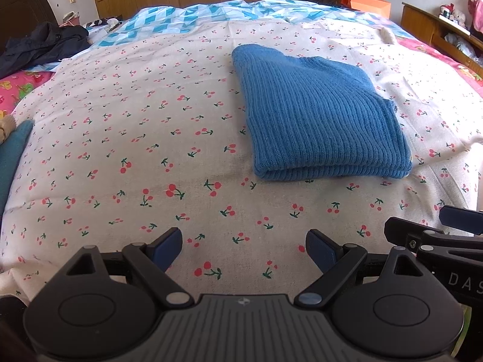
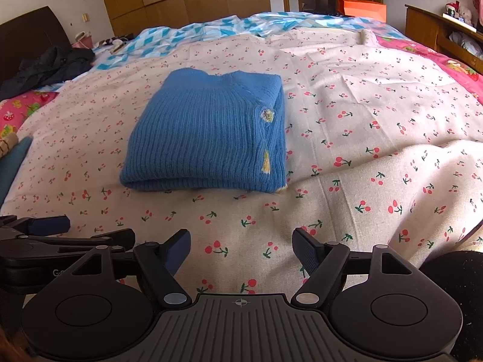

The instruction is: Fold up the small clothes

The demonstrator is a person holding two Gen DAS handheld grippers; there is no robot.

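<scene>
A blue ribbed knit sweater (image 1: pixel 320 117) lies folded into a compact rectangle on the cherry-print sheet (image 1: pixel 135 138). In the right wrist view the sweater (image 2: pixel 208 132) shows a small flower patch and yellow trim on its right side. My left gripper (image 1: pixel 244 249) is open and empty, low over the sheet, near and left of the sweater's front fold. My right gripper (image 2: pixel 241 252) is open and empty, in front of the sweater. The right gripper also shows at the right edge of the left wrist view (image 1: pixel 437 232). The left gripper shows at the left edge of the right wrist view (image 2: pixel 45 235).
A teal garment (image 1: pixel 12 157) lies at the bed's left edge. Dark clothes (image 1: pixel 42 45) are piled at the far left by the headboard. A blue-checked quilt (image 1: pixel 196 15) lies at the back. An orange box (image 1: pixel 366 4) and a wooden shelf (image 1: pixel 437 30) stand at the far right.
</scene>
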